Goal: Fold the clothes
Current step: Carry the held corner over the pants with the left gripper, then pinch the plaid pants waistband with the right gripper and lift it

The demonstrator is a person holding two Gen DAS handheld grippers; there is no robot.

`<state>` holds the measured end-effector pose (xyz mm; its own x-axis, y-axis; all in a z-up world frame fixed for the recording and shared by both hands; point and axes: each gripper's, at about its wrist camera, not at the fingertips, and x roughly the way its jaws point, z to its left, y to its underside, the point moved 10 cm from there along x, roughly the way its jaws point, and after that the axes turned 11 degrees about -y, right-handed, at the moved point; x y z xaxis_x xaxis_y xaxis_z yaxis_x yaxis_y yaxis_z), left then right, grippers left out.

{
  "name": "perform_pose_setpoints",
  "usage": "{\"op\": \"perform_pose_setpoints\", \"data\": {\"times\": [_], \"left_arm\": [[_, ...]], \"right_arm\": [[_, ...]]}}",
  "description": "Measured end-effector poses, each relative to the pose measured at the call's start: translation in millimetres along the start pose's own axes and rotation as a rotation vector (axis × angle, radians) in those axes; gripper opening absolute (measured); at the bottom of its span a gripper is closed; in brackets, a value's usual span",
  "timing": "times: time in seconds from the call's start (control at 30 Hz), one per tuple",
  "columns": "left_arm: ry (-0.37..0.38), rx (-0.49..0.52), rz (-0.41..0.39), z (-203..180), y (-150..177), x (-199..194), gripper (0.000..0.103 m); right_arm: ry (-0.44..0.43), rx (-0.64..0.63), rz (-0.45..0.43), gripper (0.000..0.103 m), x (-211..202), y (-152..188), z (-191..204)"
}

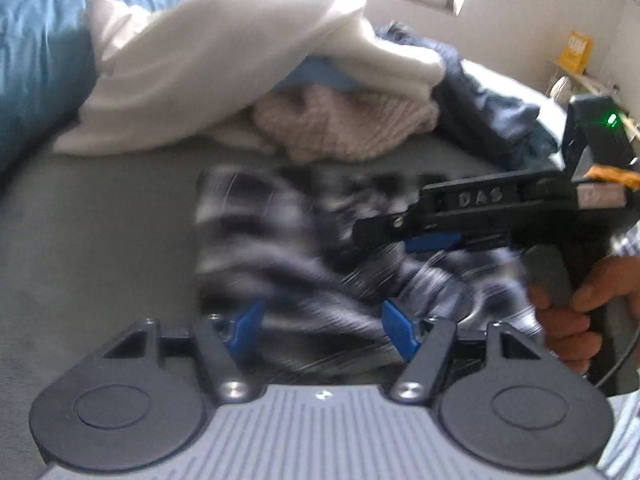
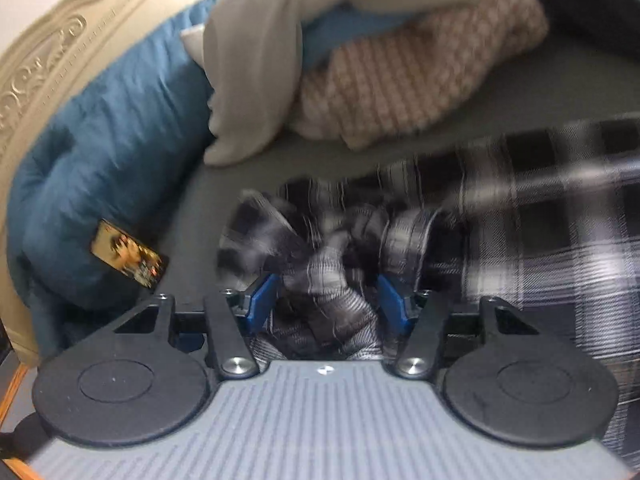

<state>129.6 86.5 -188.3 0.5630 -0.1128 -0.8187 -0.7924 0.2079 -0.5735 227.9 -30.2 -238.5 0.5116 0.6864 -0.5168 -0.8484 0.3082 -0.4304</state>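
Folding of a black-and-white plaid shirt is judged to be in hand: the garment lies partly flattened on the grey bed sheet, with a bunched part gathered toward 6 o'clock in the right wrist view. The left gripper is seen with its blue pads standing apart over the near edge of the cloth, which lies between them; no pressing contact is visible, so it is read as open. The right gripper is shown with its pads also apart, crumpled plaid fabric filling the gap; whether that fabric is pinched cannot be told through the blur. In the left wrist view the right gripper is held by a hand at 3 o'clock.

A firm pinch on a hem or corner appears to be called for next, so that a flap can be carried across.

Beyond the shirt, at 12 o'clock, a pink knit sweater, a white garment and dark blue clothes are piled. A teal duvet lies at 9 o'clock against a carved cream headboard.
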Motion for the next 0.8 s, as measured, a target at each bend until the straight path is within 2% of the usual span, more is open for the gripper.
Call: {"op": "perform_pose_setpoints", "data": {"times": [0.1,0.33,0.37,0.4,0.43,0.47,0.53,0.6,0.73,0.8], "left_arm": [[0.005,-0.003,0.036,6.8,10.4,10.7,0.064],[0.031,0.004,0.045,14.3,21.5,22.7,0.064],[0.034,0.005,0.045,15.5,22.0,23.0,0.064],[0.035,0.005,0.045,16.4,21.7,23.5,0.064],[0.036,0.006,0.045,17.3,21.3,23.9,0.064],[0.037,0.005,0.046,18.7,21.3,23.9,0.064],[0.04,0.003,0.047,21.4,21.1,23.9,0.064],[0.046,0.007,0.044,23.3,19.0,21.3,0.064],[0.062,0.005,0.034,25.3,8.4,15.2,0.064],[0.065,0.001,0.02,25.9,0.3,11.9,0.064]], "right_arm": [[0.017,-0.002,0.008,0.054,6.8,4.2,1.9],[0.006,0.017,0.019,0.054,27.7,-2.2,2.3],[0.012,0.021,0.028,0.048,31.6,-1.9,1.1],[0.013,0.008,0.033,0.028,34.0,-1.0,3.3],[0.015,-0.006,0.037,0.019,36.4,-0.2,5.5],[0.002,-0.042,0.025,0.015,34.1,0.2,15.5],[-0.038,-0.11,-0.012,0.014,26.8,0.0,37.0],[-0.071,-0.117,-0.098,0.013,9.1,-4.4,53.0],[-0.025,0.082,-0.267,0.013,-23.8,-8.7,13.9],[0.001,0.193,-0.3,0.013,-26.6,-2.9,-13.4]]}}
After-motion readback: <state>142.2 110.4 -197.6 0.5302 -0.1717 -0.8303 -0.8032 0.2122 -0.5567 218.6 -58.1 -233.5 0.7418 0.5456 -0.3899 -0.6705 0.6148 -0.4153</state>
